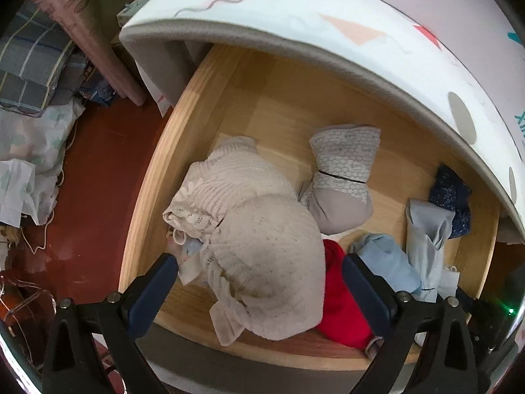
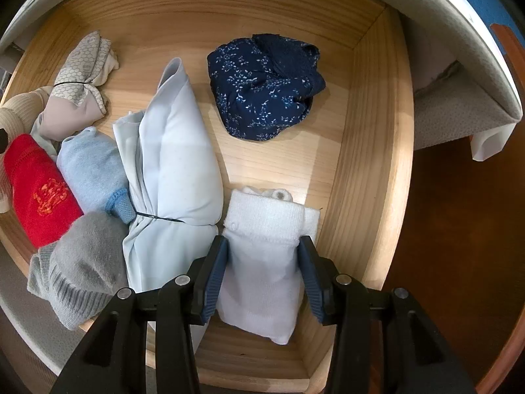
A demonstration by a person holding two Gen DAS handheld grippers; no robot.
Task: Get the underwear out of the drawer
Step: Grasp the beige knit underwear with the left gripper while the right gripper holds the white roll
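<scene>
An open wooden drawer (image 1: 183, 124) (image 2: 370, 124) holds several rolled garments. In the left wrist view my left gripper (image 1: 259, 264) is open, its fingers on either side of a cream knitted bundle (image 1: 256, 229); whether they touch it I cannot tell. A red roll (image 1: 341, 298), a light blue roll (image 1: 387, 259) and a grey patterned roll (image 1: 341, 170) lie beside it. In the right wrist view my right gripper (image 2: 262, 249) has its jaws against both sides of a white rolled garment (image 2: 262, 249) at the drawer's front right. A navy floral piece (image 2: 265, 85) and a pale blue bundle (image 2: 174, 151) lie further in.
A patterned mattress edge (image 1: 328, 32) overhangs the drawer's back. Red-brown floor (image 1: 95, 180) lies to the left, with folded bedding and bags (image 1: 29, 151). In the right wrist view, a grey knit roll (image 2: 82, 262), red roll (image 2: 39, 190) and blue sock roll (image 2: 92, 170) fill the left.
</scene>
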